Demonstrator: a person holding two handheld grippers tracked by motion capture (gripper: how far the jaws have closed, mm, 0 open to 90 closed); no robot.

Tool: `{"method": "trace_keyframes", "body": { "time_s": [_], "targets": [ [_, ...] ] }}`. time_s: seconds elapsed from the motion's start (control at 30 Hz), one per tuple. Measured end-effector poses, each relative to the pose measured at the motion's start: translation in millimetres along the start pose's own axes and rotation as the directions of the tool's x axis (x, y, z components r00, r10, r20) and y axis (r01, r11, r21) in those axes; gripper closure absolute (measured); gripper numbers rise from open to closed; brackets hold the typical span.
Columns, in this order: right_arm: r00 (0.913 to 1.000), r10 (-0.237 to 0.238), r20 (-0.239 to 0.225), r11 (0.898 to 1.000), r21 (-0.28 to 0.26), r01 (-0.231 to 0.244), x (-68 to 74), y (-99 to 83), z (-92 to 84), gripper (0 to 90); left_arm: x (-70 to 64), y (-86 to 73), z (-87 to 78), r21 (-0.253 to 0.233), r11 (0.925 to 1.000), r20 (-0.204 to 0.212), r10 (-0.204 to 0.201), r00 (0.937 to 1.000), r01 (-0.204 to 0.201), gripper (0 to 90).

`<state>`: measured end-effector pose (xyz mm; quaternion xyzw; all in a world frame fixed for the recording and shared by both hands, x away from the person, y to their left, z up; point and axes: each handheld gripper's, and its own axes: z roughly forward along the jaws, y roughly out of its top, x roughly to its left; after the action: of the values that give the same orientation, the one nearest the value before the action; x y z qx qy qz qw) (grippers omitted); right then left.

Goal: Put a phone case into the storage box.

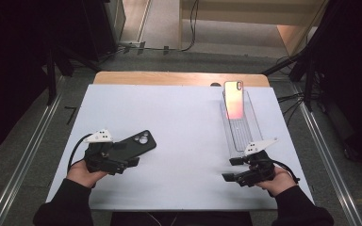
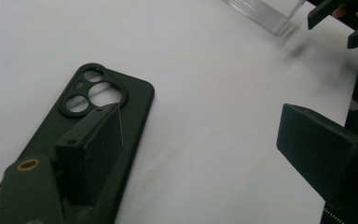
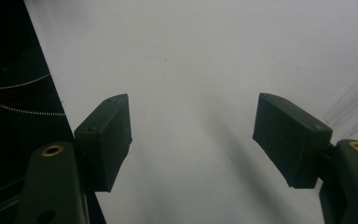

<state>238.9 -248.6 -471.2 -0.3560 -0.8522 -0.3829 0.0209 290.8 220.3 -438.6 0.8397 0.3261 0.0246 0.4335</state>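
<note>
The black phone case (image 1: 133, 145) is lying flat at about 8 o'clock on the white table (image 1: 179, 127), the left gripper (image 2: 200, 135) sitting spread over it and pinching nothing. The right gripper (image 1: 235, 169) is idling open at 4 o'clock by the clear tray (image 1: 245, 136) with the pink phone (image 1: 234, 100). Looks like the case is set down, fitting probably left

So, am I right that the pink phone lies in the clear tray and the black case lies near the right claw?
Not quite: the black case lies by the left claw, as the high view shows. The pink phone is in the clear tray.
</note>
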Motion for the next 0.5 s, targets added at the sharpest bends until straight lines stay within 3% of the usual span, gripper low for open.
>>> {"method": "trace_keyframes", "body": {
  "time_s": [0.5],
  "targets": [
    [1.0000,0.009,0.001,1.000,-0.009,-0.009,-3.3,-1.3,-0.5,25.7,28.4,20.9,5.9,0.020,0.9993,-0.033,0.031,0.9990,-0.030,15.2]
  ]
}}
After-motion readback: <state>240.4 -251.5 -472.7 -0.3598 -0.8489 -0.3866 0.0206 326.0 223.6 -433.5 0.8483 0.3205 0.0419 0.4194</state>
